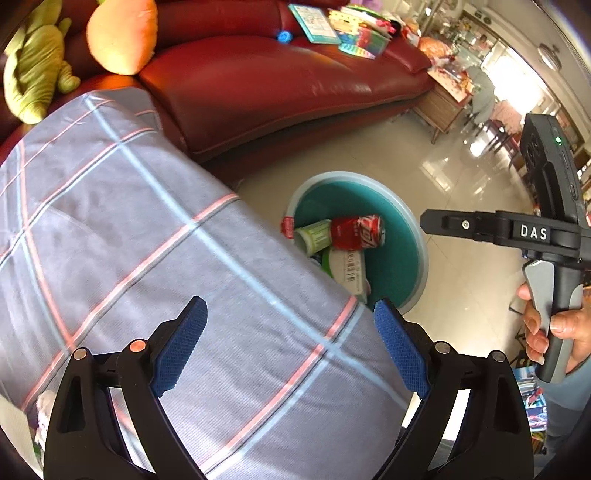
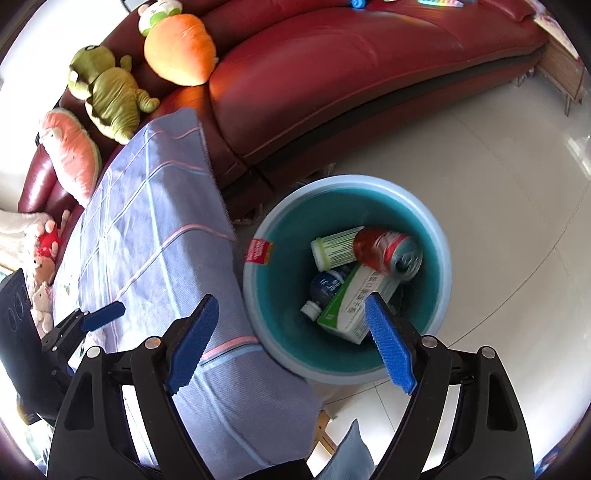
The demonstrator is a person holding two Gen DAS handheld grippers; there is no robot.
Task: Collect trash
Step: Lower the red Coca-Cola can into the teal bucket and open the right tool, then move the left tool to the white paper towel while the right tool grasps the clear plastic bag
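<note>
A round teal bin [image 2: 439, 236] with a pale blue rim stands on the floor beside a cloth-covered table. Inside lie a red soda can [image 2: 388, 251], a white and green bottle [image 2: 334, 247], a green and white carton [image 2: 354, 302] and a dark blue bottle [image 2: 325, 286]. The bin [image 1: 406, 236] and can [image 1: 358, 230] also show in the left wrist view. My right gripper [image 2: 291, 332] is open and empty, above the bin's near edge. My left gripper [image 1: 291, 332] is open and empty over the tablecloth. The right gripper [image 1: 436, 221] appears from the side at the right of the left wrist view.
A grey-blue checked tablecloth [image 2: 159, 236] covers the table left of the bin. A red leather sofa [image 2: 351, 81] stands behind, with plush toys [image 2: 107, 92] and an orange cushion [image 2: 177, 55]. Books [image 1: 332, 26] lie on the sofa. Glossy tiled floor [image 2: 498, 184] lies to the right.
</note>
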